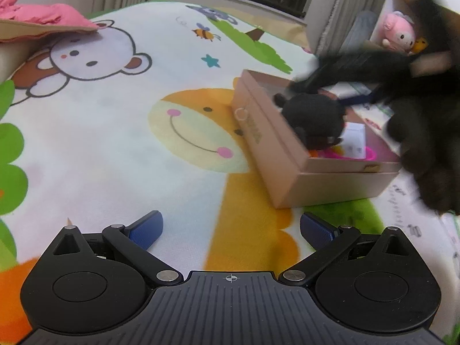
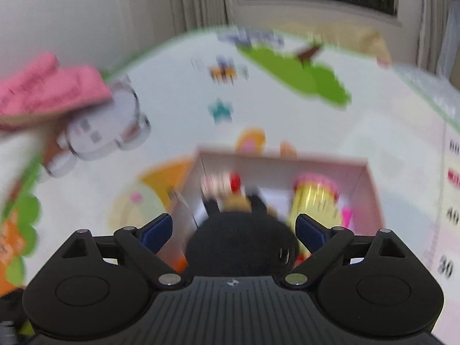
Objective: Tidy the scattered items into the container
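Cardboard box (image 1: 290,169), pale pink and rectangular with smooth flat walls and a lidless top, sits on a glossy play mat (image 1: 120,143) printed with a giraffe face, a bear and a bee. Inside the box, at its near-left corner in the left wrist view, lies a round black plush toy (image 1: 313,120) with a fuzzy nap and small stubby ears. Beside the plush in the box are a bright pink plastic piece (image 1: 339,153) and a small white card-like carton (image 1: 355,141). The right wrist view, heavily blurred, also shows a yellow ribbed cylinder with a pink cap (image 2: 316,195) toward the box's right wall.

The right gripper (image 2: 233,231) hangs over the box with its blue-padded fingers spread wide on either side of the black plush, not pressing it. The left gripper (image 1: 231,228) hovers over the mat just in front of the box, its jaws likewise wide apart and holding nothing.

Left of the box, well apart, a crumpled pink cloth (image 1: 43,14) rests on a tan cushion edge.
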A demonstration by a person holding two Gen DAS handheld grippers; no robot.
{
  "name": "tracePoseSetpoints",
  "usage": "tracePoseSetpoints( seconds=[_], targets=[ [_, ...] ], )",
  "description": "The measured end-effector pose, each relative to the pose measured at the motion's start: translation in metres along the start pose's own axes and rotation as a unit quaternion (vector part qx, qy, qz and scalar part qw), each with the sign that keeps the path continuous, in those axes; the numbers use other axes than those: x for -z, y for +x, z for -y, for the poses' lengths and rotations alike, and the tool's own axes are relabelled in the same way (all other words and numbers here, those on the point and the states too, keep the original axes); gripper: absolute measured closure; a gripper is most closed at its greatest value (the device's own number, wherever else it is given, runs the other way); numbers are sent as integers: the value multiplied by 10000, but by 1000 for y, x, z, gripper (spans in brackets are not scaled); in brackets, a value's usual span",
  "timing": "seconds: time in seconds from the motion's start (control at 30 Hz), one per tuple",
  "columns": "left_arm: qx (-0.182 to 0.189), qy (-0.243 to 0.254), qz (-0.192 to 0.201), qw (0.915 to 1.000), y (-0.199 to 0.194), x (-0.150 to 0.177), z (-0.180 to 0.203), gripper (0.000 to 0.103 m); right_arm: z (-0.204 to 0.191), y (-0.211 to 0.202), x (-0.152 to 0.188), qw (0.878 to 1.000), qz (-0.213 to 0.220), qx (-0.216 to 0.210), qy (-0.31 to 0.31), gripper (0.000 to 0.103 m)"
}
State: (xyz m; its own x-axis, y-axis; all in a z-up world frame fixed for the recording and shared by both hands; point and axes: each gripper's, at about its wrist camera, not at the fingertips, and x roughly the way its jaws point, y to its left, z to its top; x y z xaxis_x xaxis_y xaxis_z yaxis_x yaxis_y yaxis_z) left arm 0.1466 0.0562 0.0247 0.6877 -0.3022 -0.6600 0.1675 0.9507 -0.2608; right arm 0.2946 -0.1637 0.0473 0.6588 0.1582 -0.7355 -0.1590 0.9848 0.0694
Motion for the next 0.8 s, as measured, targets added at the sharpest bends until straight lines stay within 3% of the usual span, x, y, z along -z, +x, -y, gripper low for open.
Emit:
tracePoseSetpoints(
  seconds=[0.03,0.07,0.1,0.2,0.33,0.4,0.5,0.53,0.67,0.8],
  targets=[
    [11,33,7,10000,-5,0,6,0,-1,5,5,10000,-8,92,-7,9],
    [4,90,13,10000,-9,1,12,0,-3,5,10,9998,101,145,-95,19],
    [2,158,13,9999,-12,2,18,0,-6,1,12,9994,200,175,-202,21],
    [60,397,-31,9992,-18,7,35,0,-3,-34,2,9974,687,51,-203,23],
    [129,538,-96,9984,-14,10,50,0,-16,-93,-17,9763,1608,883,-1146,22],
    [192,561,-117,9982,-12,10,55,0,-21,-111,-26,9675,1719,1154,-1449,21],
    [253,587,-111,9979,-12,12,60,0,-22,-112,-33,9695,1493,1226,-1511,18],
    [256,583,-117,9979,-12,13,61,0,-21,-106,-32,9722,1362,1168,-1505,16],
    [194,546,-189,9981,-9,13,60,0,6,-89,-27,9924,918,153,-809,10],
    [131,599,-238,9978,-3,13,58,0,54,-108,-4,9922,1219,-227,133,6]
  ],
)
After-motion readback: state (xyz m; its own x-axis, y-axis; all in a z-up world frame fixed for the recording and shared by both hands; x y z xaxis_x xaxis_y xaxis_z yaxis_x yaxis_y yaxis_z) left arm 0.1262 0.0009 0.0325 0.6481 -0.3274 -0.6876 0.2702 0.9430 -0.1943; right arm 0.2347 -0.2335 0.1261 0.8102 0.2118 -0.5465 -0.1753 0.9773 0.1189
